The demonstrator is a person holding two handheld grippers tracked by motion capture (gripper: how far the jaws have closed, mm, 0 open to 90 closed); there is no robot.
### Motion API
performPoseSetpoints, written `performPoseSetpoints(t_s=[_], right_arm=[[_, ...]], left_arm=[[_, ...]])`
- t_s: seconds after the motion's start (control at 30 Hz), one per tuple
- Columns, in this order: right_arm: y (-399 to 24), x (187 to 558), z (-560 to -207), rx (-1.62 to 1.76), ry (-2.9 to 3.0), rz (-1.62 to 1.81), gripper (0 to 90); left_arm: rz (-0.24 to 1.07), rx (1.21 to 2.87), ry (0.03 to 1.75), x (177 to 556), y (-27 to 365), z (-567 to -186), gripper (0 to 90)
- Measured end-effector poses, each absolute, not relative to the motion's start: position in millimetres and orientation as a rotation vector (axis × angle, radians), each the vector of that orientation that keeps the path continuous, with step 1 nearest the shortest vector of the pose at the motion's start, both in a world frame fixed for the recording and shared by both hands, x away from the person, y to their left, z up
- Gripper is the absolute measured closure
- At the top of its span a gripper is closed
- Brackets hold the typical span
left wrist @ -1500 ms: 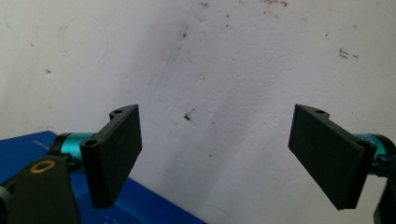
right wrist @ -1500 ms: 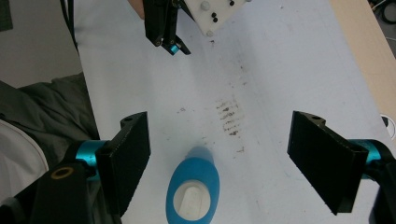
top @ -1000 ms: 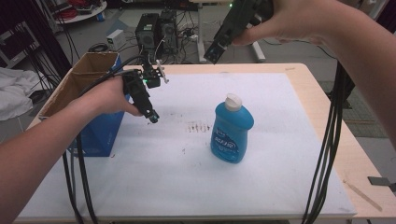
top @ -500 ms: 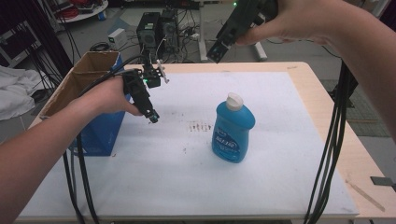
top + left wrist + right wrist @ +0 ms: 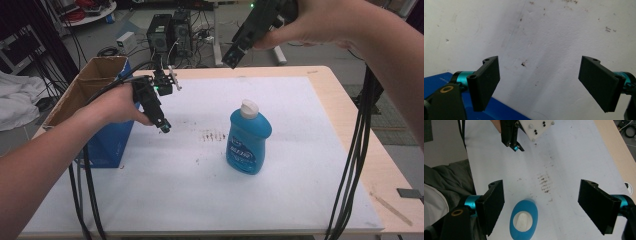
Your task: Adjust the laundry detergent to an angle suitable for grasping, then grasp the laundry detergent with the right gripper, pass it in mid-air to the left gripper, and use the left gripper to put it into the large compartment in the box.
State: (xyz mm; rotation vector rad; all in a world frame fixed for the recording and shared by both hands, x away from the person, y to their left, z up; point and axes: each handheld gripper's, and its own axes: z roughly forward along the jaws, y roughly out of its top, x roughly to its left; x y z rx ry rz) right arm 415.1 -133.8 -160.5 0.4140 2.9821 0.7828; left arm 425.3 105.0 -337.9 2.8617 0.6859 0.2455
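Note:
A blue bottle (image 5: 248, 142) with a white cap stands upright on the white table top (image 5: 300, 150), right of centre. My right gripper (image 5: 232, 59) hangs high above the table's far side, pointing down. In the right gripper view its jaws (image 5: 541, 205) are open, and the bottle (image 5: 524, 220) is far below, nearer the left jaw. My left gripper (image 5: 164, 126) is held low over the table, left of the bottle and next to the box. Its jaws (image 5: 541, 75) are open over bare, stained table. The right gripper view also takes in the left gripper (image 5: 515, 146) farther off.
A cardboard box with blue sides (image 5: 95, 100) stands at the table's left edge, its corner (image 5: 439, 78) just beside my left gripper. Dark smudges (image 5: 214, 135) mark the top near the bottle. Black cables (image 5: 357, 150) hang at the right. Computers and wires sit on the floor beyond.
The right hand and its gripper have drifted slightly to the right. The left gripper and the bottle have stayed where they were.

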Motion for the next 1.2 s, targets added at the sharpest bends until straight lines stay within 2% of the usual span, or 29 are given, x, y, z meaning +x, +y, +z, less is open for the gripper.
performPoseSetpoints(t_s=[0.6,1.2], right_arm=[[-142.5,405.4,-157.7,0.434,2.948,0.804,20.8],[-173.9,391.9,-159.2,0.523,2.882,0.891,20.8]], left_arm=[[0.269,2.846,0.686,420.0,105.2,-332.7,17.5],[0.272,2.843,0.678,417.3,105.6,-329.9,17.5]])
